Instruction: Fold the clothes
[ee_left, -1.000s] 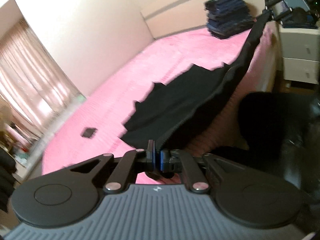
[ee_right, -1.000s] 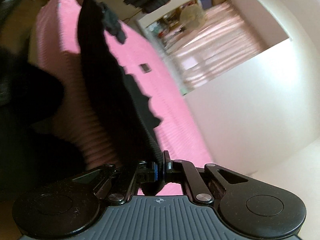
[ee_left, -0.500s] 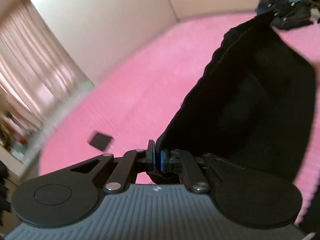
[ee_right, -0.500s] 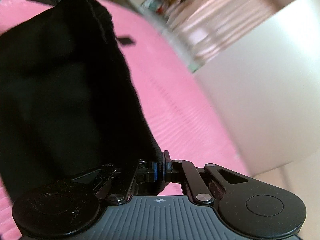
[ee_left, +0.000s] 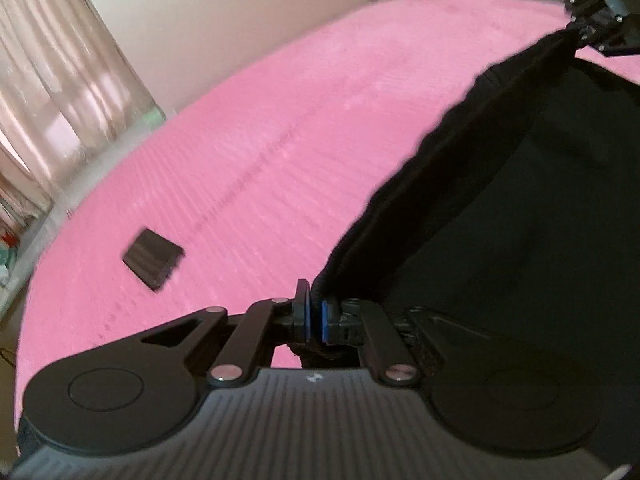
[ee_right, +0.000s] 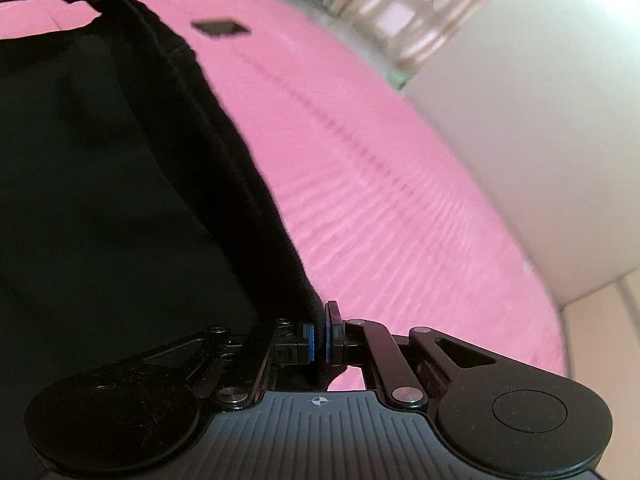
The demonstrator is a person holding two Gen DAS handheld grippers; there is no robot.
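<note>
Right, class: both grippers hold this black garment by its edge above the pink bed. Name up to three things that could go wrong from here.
1. Both the left gripper and the right gripper pinch only the rim of the black garment; a tug might slip it free.
2. The garment sags between them and may land creased on the pink bedcover.
3. The small dark object lies on the bed; the cloth could cover or drag it.

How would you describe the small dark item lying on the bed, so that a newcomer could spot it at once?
Start from the pink bed. Lying alone on its bare stretch toward the curtains is a small, flat, dark rectangular pad. Unlike the big black garment, no gripper holds it.
</note>
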